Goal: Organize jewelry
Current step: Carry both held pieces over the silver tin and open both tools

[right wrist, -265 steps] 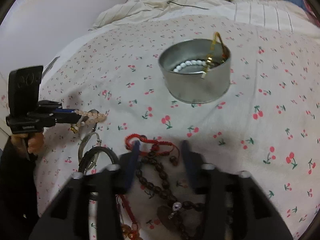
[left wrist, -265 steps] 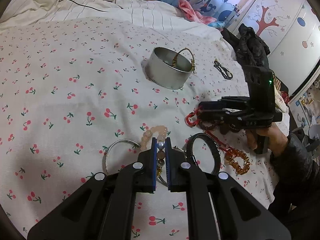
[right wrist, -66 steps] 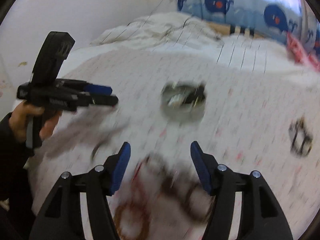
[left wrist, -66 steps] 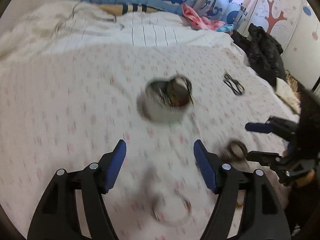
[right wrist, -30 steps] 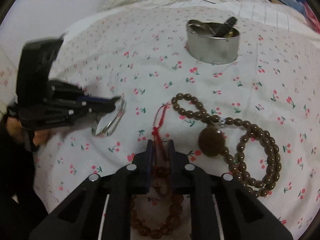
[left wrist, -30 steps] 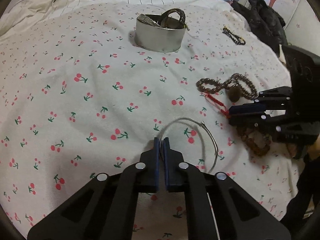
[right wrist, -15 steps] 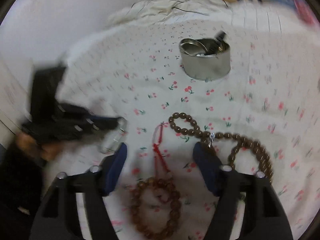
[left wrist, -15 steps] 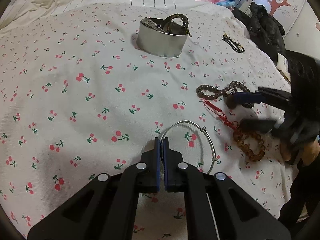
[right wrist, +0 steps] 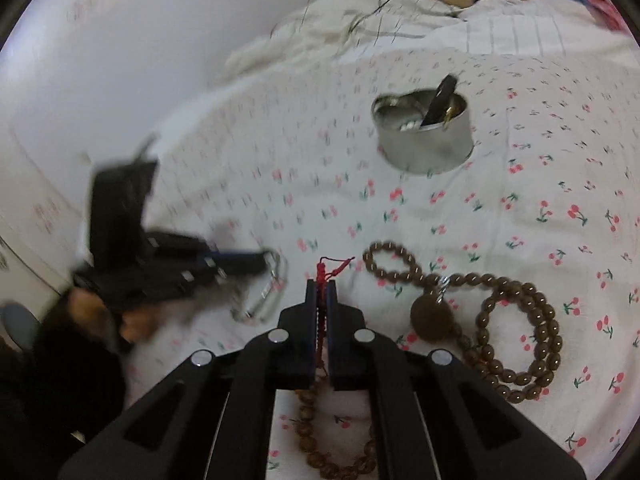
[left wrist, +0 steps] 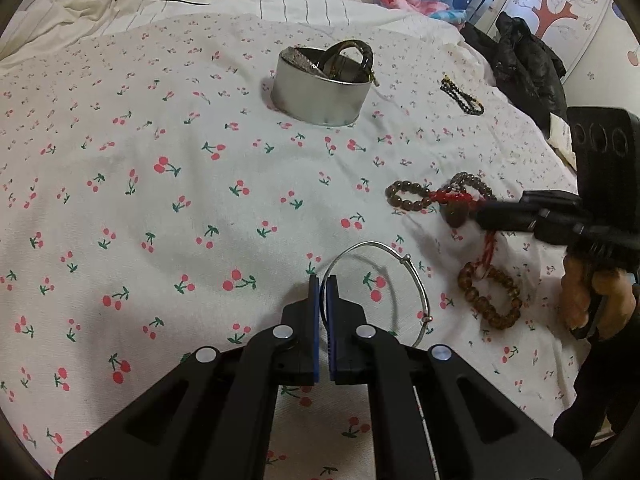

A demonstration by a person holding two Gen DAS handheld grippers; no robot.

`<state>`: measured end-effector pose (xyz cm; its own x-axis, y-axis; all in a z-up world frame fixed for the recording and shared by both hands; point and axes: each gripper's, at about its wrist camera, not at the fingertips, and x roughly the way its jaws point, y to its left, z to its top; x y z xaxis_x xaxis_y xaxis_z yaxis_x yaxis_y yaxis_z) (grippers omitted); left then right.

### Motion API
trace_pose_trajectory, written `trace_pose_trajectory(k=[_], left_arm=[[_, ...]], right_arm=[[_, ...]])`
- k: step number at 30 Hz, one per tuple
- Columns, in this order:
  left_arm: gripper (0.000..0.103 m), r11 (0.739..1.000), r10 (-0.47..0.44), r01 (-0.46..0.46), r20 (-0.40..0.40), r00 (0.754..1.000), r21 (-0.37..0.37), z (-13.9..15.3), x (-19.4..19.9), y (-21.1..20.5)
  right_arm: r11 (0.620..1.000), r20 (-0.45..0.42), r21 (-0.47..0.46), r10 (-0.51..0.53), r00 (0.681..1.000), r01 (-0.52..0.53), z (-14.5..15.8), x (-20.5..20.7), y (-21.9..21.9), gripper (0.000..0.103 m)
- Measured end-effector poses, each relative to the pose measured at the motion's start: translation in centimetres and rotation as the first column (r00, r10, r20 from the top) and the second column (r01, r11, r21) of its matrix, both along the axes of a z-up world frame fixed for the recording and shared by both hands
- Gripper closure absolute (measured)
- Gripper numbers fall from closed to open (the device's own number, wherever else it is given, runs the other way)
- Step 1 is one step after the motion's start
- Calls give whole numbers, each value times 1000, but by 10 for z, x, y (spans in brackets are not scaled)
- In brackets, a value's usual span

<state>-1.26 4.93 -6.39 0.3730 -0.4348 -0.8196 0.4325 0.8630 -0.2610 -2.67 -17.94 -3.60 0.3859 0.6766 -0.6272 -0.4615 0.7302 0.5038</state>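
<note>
While the left tongs (left wrist: 323, 280) stayed clenched on the thin silver bangle (left wrist: 416, 280), pinching its near rim between blue pads, the rest of the ring lay flat on the cherry-print bed sheet (left wrist: 160, 208). The right tongs (right wrist: 322, 284) had just been closing and were now clamped on the red cord (right wrist: 320, 312), which ran up between the pads and stuck out past their tips as a small tassel. From that cord the amber bead bracelet (right wrist: 320, 432) hung below the right tongs, low over the sheet. Just to the right the long brown bead string (right wrist: 516, 320) lay looped on the sheet, untouched. Farther back stood the metal tin (right wrist: 428, 136), already holding several pieces. A black bracelet (left wrist: 462, 98) lay right of the tin, well apart from both tongs.
</note>
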Motion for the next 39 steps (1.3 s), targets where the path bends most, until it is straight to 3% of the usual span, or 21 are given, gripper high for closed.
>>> trace_pose_trajectory(k=[8, 13, 17, 28, 33, 39], left_arm=[[100, 1000, -1, 1, 4, 1000, 9, 0, 0, -1], [100, 1000, -3, 3, 19, 1000, 4, 4, 0, -1], [100, 1000, -6, 5, 51, 999, 26, 9, -1, -4], [100, 1000, -8, 3, 164, 986, 29, 51, 37, -27], [100, 999, 49, -51, 218, 975, 8, 65, 75, -43], [100, 993, 119, -119, 280, 953, -15, 78, 107, -49]], right_arm=[[993, -5, 102, -53, 999, 53, 10, 5, -22, 98], [962, 27, 248, -120, 992, 110, 28, 6, -58, 98], [945, 34, 297, -154, 987, 137, 34, 8, -74, 98], [964, 105, 256, -101, 989, 71, 58, 49, -41, 98], [965, 167, 238, -155, 974, 112, 73, 80, -28, 98], [958, 173, 238, -205, 963, 162, 70, 114, -23, 98]])
